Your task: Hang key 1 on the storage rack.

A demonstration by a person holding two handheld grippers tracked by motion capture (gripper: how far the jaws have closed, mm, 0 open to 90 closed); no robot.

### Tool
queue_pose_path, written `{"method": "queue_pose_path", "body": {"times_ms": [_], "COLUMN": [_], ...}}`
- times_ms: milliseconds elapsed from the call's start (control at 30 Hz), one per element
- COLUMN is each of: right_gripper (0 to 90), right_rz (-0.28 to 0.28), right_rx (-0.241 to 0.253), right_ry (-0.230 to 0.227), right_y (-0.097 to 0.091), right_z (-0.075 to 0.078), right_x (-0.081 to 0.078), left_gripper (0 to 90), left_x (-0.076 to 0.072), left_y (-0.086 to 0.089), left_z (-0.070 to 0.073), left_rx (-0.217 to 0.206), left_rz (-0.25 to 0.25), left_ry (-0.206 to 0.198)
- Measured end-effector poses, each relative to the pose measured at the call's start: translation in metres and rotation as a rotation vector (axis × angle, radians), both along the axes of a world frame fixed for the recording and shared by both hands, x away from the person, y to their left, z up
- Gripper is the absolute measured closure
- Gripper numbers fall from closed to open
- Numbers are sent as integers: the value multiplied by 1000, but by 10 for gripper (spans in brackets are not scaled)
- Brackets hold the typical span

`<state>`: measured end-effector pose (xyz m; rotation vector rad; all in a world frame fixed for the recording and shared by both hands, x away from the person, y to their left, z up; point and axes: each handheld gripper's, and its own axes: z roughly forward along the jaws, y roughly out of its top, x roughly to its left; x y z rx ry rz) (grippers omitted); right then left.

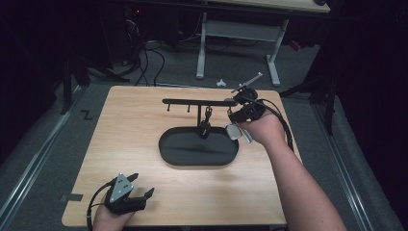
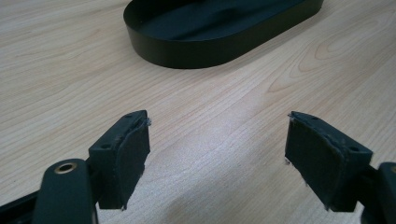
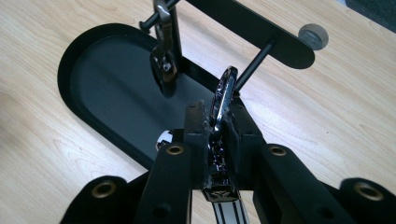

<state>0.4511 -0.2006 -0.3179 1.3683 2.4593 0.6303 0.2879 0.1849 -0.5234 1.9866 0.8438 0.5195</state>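
Gripping a metal clip, the right claw crowds the rack's end.

place: lab / test rig room
evidence: far desk w/ white legs, cable tangle on grey carpet, dark surrounds

White-legged desk and cables beyond the table.

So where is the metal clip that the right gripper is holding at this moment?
The metal clip is clamped between the right gripper jaws, just short of a peg at the right end of the black rack, above the oval tray.
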Motion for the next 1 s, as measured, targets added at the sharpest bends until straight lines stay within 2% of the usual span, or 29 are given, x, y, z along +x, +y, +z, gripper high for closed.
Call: {"method": "queue_pose_path", "body": {"times_ms": [300, 767, 1000], "right_gripper": [800, 789, 780], "right_rz": [-16, -15, -25], "right_rx": [20, -22, -17], "right_ry": [-5, -35, -38], "right_y": [-9, -11, -10], "right_z": [-5, -20, -29], "right_x": [6, 14, 18], "left_gripper": [224, 224, 224], "left_x": [0, 0, 0], "left_y": [0, -1, 0], "left_z": [0, -1, -1], "left_rx": [4, 7, 7], "left_rz": [-1, -2, -2], "left_ry": [0, -2, 2]}}
